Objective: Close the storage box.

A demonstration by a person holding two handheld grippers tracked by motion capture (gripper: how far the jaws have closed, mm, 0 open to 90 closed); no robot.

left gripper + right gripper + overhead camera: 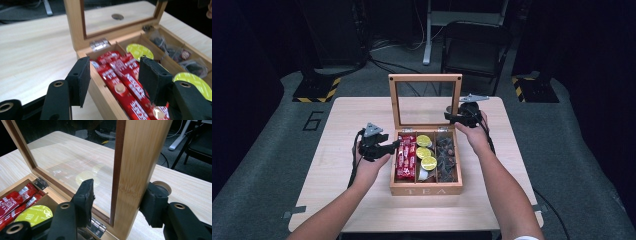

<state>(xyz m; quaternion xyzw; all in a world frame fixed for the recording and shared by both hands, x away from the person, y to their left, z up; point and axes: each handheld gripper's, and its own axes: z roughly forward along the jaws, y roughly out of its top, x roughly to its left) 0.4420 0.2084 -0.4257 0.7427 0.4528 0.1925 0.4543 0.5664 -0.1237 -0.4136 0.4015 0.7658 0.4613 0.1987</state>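
A wooden tea box [426, 190] stands mid-table with its glass-paned lid [425, 78] upright. Its compartments hold red sachets [406, 157], yellow-green round pods [424, 141] and dark tea bags [446, 155]. My left gripper [396, 145] is open at the box's left wall. In the left gripper view [113, 72] one pad is outside the wall and the other is over the red sachets [125, 82], gripping nothing. My right gripper [458, 117] straddles the lid's right frame [137, 157]. Its far pad [152, 202] touches the wood, while the near pad [85, 195] stands off it.
The light wooden table [352, 115] has bare room left, right and in front of the box. A round disc [117, 16] is set in the tabletop behind the lid. A folding chair [474, 47] and striped floor markings [317, 90] lie beyond the table's far edge.
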